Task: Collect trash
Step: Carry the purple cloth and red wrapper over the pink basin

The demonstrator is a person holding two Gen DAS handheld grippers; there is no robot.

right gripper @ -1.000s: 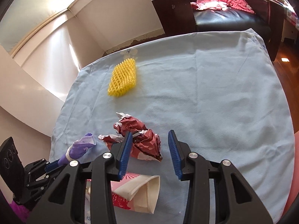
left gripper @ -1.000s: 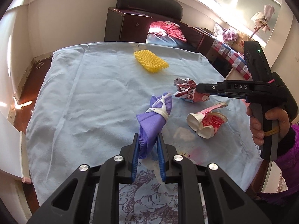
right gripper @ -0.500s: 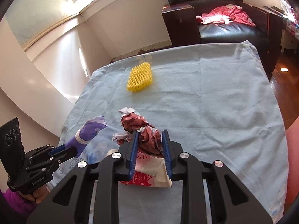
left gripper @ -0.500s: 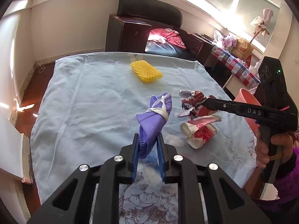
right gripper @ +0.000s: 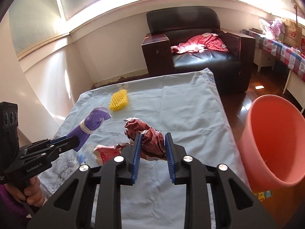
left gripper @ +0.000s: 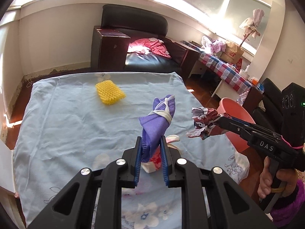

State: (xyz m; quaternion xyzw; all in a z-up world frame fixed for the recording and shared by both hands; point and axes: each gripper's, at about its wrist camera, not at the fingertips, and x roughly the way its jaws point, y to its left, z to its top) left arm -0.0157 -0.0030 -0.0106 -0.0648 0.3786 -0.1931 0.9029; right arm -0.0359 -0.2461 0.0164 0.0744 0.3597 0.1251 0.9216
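Both tongs have lifted off the worktop (left gripper: 57,126) since a second ago, each carrying its piece clear of the blue cloth. Farthest left, the yellow foam net (left gripper: 110,93) lies alone near the far edge. Next, the left tongs (left gripper: 152,148) are clamped narrowly on the purple face mask (left gripper: 156,122), which stands up between the blue pads. A crushed paper cup (right gripper: 106,153) lies on the cloth below. Further right, the right tongs (right gripper: 152,146), whose jaws have just been closing, grip the crumpled red wrapper (right gripper: 150,139). Beside the worktop's right edge stands the pink bin (right gripper: 274,143).
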